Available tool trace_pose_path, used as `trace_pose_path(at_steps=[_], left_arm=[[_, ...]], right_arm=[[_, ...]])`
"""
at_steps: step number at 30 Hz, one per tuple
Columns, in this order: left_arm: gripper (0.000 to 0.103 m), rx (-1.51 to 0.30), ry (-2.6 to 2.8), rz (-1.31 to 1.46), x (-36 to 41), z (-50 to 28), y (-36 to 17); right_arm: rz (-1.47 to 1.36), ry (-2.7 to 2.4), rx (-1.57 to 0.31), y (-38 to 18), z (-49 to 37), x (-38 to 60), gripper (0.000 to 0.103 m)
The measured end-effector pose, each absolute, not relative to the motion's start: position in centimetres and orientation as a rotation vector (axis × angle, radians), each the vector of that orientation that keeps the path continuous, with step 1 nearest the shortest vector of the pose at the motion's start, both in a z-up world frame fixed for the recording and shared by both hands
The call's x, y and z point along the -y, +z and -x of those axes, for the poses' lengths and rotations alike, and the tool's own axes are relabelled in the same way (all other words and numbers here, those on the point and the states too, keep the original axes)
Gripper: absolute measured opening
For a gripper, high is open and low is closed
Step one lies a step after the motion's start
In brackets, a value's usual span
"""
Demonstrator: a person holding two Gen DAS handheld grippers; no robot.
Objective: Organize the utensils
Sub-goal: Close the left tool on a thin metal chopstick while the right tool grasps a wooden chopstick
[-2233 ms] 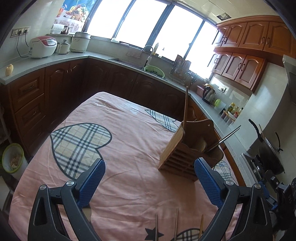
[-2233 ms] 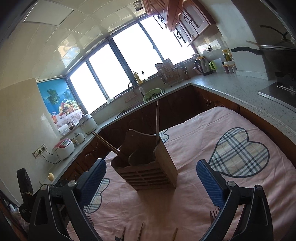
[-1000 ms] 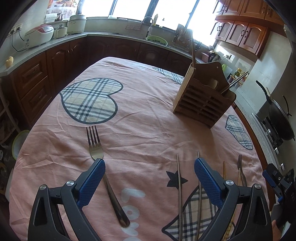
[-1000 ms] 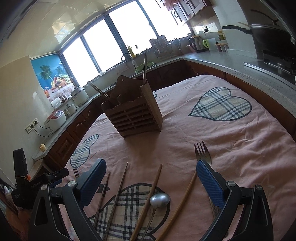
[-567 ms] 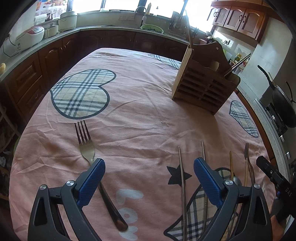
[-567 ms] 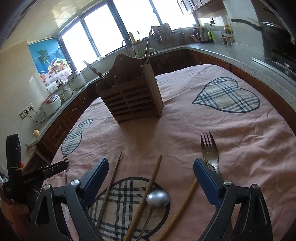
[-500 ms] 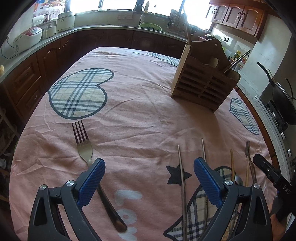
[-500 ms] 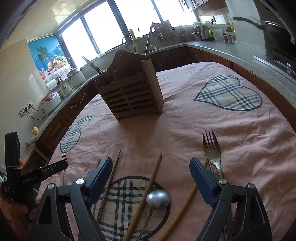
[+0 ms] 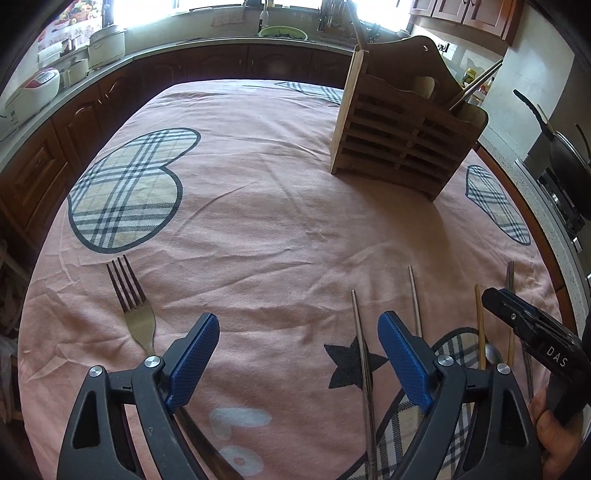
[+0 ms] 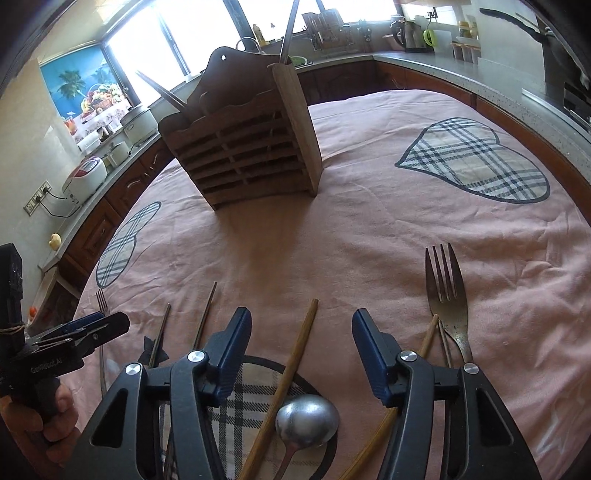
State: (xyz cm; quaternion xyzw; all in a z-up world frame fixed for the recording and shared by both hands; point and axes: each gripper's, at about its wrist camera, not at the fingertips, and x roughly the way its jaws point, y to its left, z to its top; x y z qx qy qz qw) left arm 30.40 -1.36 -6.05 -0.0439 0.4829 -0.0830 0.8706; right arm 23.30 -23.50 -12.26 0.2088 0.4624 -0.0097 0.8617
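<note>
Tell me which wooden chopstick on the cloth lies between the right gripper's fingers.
The straight one beside the spoon lies between the right gripper fingers; the other lies outside, by the fork.

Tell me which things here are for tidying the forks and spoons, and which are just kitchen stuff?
For the job:
wooden holder
spoon
right fork
left fork
wooden chopsticks
metal chopsticks
both grippers, open: left, right

Just lying about:
rice cooker
kettle
pan
</note>
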Motion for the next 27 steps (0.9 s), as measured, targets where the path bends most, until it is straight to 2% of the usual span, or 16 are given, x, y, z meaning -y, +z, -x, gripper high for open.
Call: trace_pose_path(at_steps=[5, 9, 15, 17, 19, 22, 25, 27], left_arm=[[0.083, -1.045, -0.202, 0.067, 2.5, -31.6, -7.0], [0.072, -1.073, -0.207, 0.029, 3.5, -32.3, -7.9], [0.068, -1.068, -0.22, -0.051, 5.1, -32.9, -8.6], [0.058, -1.054, -0.215, -0.103, 5.8, -33.0, -8.7], [0.04, -1.041, -0.23, -0.123, 6.3, -33.0, -8.7], [0.019, -1.038, -0.249, -0.125, 6.6, -33.0, -8.8], [0.007, -1.036, -0.259, -0.112, 6.4, -33.1, -8.9], [0.006, -1.046, -0.266, -0.081, 5.9, -33.2, -8.7]], right_arm=[[-0.407, -0.024, -1.008, -13.0, -24.5, 23.2, 0.045], [-0.362, -0.031, -1.029, -13.6, -25.2, 22.9, 0.035], [-0.31, -0.029, -1.039, -13.7, -25.5, 22.6, 0.031], [-0.285, -0.025, -1.043, -13.7, -25.6, 22.3, 0.031], [-0.251, -0.024, -1.047, -13.7, -25.8, 21.8, 0.03], [-0.223, -0.02, -1.044, -13.7, -25.9, 21.3, 0.028], [-0.231, -0.021, -1.041, -13.8, -25.9, 21.6, 0.013], [-0.255, -0.016, -1.04, -13.8, -25.8, 22.0, 0.01]])
